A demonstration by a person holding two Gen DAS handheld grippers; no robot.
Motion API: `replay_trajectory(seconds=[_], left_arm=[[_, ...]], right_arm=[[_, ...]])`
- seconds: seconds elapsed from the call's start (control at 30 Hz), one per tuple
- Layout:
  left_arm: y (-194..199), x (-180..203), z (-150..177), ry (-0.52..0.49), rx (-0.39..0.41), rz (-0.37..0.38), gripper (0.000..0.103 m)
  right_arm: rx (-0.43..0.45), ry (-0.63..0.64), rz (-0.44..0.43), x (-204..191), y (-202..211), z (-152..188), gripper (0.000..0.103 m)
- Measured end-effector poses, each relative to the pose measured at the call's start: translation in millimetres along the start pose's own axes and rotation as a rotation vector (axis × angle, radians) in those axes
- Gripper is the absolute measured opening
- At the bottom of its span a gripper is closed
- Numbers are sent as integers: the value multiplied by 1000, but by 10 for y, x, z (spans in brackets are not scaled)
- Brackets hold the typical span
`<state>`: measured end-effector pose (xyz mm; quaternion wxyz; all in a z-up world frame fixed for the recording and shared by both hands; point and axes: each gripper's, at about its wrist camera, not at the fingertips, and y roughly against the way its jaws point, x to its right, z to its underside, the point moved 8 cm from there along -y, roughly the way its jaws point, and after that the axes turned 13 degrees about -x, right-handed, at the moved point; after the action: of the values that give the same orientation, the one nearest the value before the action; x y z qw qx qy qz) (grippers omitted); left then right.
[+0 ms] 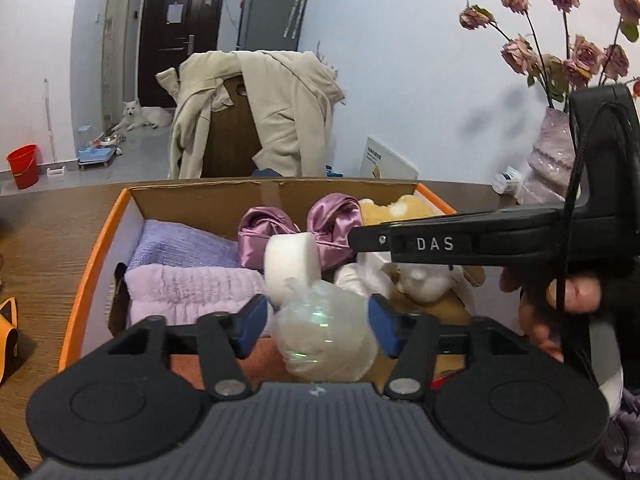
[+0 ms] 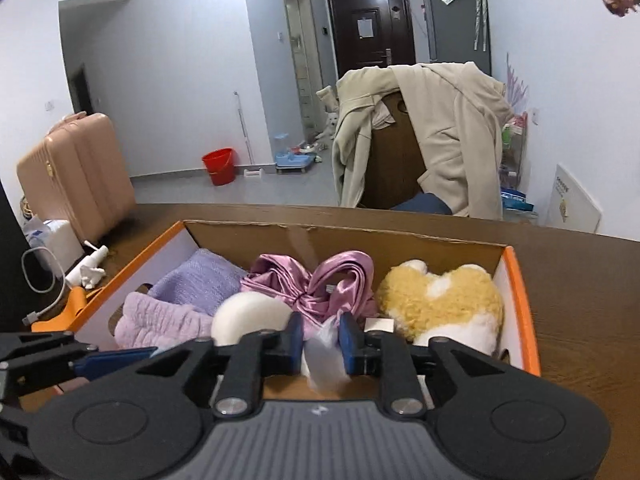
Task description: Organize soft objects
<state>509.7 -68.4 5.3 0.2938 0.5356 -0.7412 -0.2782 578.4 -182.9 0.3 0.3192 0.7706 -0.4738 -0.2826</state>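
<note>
A cardboard box with an orange rim [image 1: 92, 264] [image 2: 520, 304] sits on the wooden table. It holds lilac towels [image 1: 192, 288], a pink satin bow [image 2: 320, 284], a white foam round [image 1: 292, 260] and a yellow plush toy [image 2: 440, 300]. Over the box's near end, a clear plastic bag of something pale [image 1: 324, 332] [image 2: 326, 364] lies between the blue pads of my left gripper [image 1: 318, 326], which stand off its sides, open. My right gripper [image 2: 322, 336] straddles the bag's thin top, its pads slightly apart from it. It reaches in from the right in the left wrist view.
A chair draped with a beige coat [image 1: 280, 112] stands behind the table. A vase of dried roses [image 1: 552, 152] is at the table's far right. A charger cable [image 2: 40, 280] and an orange item [image 1: 8, 320] lie left of the box. A pink suitcase [image 2: 76, 176] stands on the floor.
</note>
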Motion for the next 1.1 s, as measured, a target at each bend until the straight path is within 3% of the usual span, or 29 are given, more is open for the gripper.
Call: replay_trajectory(seconds=[0.2,0.5,0.57,0.77,1.1], left_arm=[[240,-53,-9,1,32,-38,67],[1338,-141,154,33,173,-87,76],[1574,-104,264,23,199,-96,79],[2101,80,745,-28,237,-91,86],[2736,399,1752,-84,237,-56,93]], right_arm=[[47,-8,-22,7,246,-13,33],[175,94,59,-172,1476,230,45],[203,100,74,-223,1787,411,52],[233,51,105,-394,2411,1119,58],[244,-15,151,-924,2823,2263,63]])
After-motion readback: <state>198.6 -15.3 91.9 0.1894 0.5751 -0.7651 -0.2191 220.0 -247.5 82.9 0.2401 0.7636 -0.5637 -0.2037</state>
